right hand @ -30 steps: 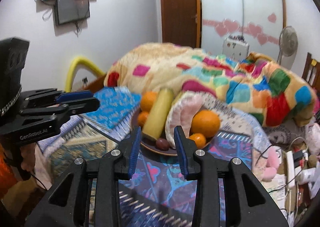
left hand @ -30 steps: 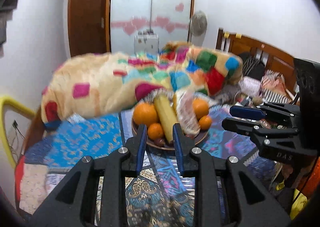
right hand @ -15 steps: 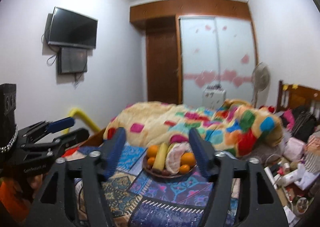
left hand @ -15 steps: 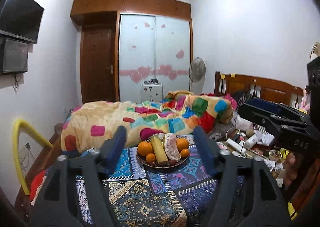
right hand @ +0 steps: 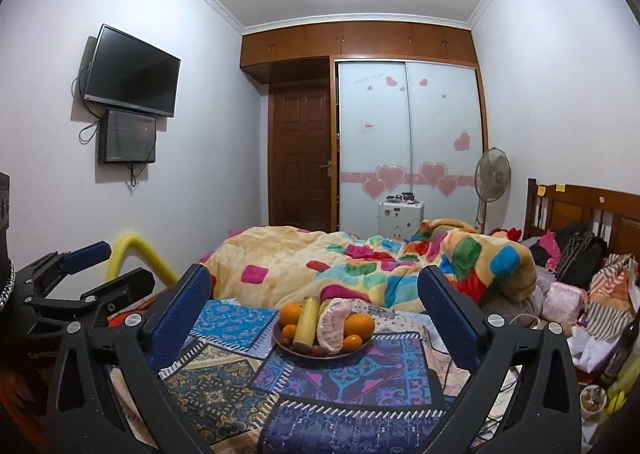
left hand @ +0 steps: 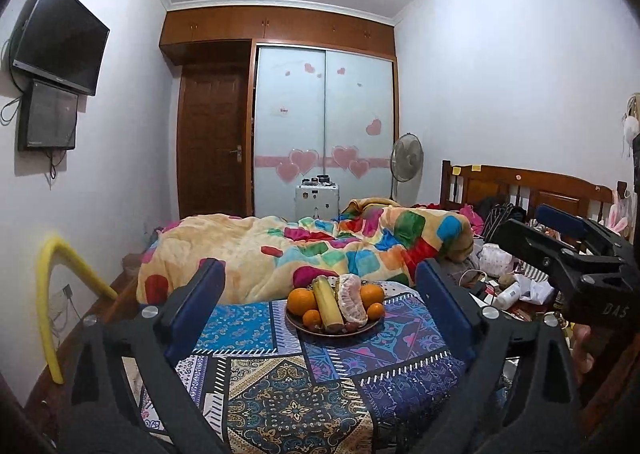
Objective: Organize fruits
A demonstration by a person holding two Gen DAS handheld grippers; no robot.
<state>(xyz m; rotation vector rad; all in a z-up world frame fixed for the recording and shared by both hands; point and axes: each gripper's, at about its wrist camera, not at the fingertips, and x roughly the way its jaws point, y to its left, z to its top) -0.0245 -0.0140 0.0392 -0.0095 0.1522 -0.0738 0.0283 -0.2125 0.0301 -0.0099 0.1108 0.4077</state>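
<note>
Fruit sits in a brown plate (left hand: 362,327) on a patterned cloth (left hand: 304,386), near the cloth's far edge and just in front of a puffy colored blanket (left hand: 312,250). On the plate are two big oranges (left hand: 301,301), two small ones (left hand: 311,318), a long yellow-green banana (left hand: 327,304) down the middle and a peeled pomelo piece (left hand: 352,304) leaning beside it. Some small dark fruits lie at the near rim.

Both tongs are spread wide and hold nothing. The left gripper (left hand: 320,314) is well back from the plate, with the plate showing in the gap between its blue fingers (left hand: 196,306). The right gripper (right hand: 316,318) is also well back, and the plate (right hand: 320,352) shows between its fingers (right hand: 448,318) too.

Bare cloth lies between the tongs and the plate. To the left, the cloth ends near a yellow tube (left hand: 50,294) by the wall. To the right, past the cloth edge, sits a pile of clothes and small things (right hand: 580,314).
</note>
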